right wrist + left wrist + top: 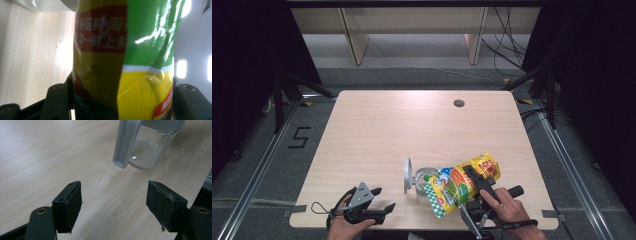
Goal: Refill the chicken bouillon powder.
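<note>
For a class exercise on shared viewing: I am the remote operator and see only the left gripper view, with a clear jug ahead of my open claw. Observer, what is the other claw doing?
Observer: The right claw is shut on a yellow-green packet.
Operator: Where is that packet relative to the jug?
Observer: In the high view it is tilted, its lower end over the jug.
Operator: Does the jug have a lid?
Observer: A round grey lid stands open on the jug's left side.
Operator: What else is on the table?
Observer: A small round hole near the far edge.
</note>
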